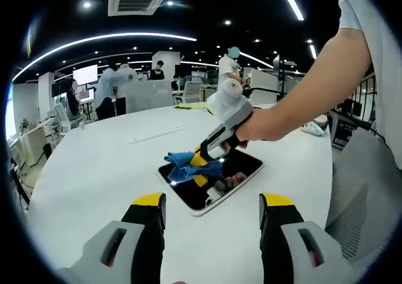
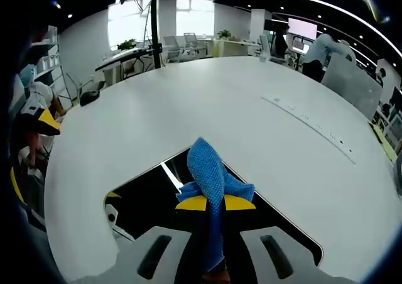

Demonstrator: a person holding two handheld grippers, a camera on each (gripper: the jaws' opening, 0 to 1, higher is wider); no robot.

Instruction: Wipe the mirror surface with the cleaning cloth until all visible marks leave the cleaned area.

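A rectangular mirror [image 1: 217,185] with a white rim lies flat on the white table [image 1: 107,171]. A blue cleaning cloth [image 1: 183,166] rests on the mirror's far-left part, and my right gripper [image 1: 202,161] is shut on it, held by a person's hand. In the right gripper view the cloth [image 2: 210,183] bunches between my right gripper's [image 2: 215,203] yellow-tipped jaws, over the dark mirror [image 2: 151,202]. My left gripper [image 1: 213,210] hovers open in front of the mirror's near edge, holding nothing.
The table is large and rounded, with an office behind: desks, chairs, monitors and several people standing far back. A mesh chair [image 1: 361,190] stands at the right in the left gripper view. A person's forearm [image 1: 301,102] reaches in from the right.
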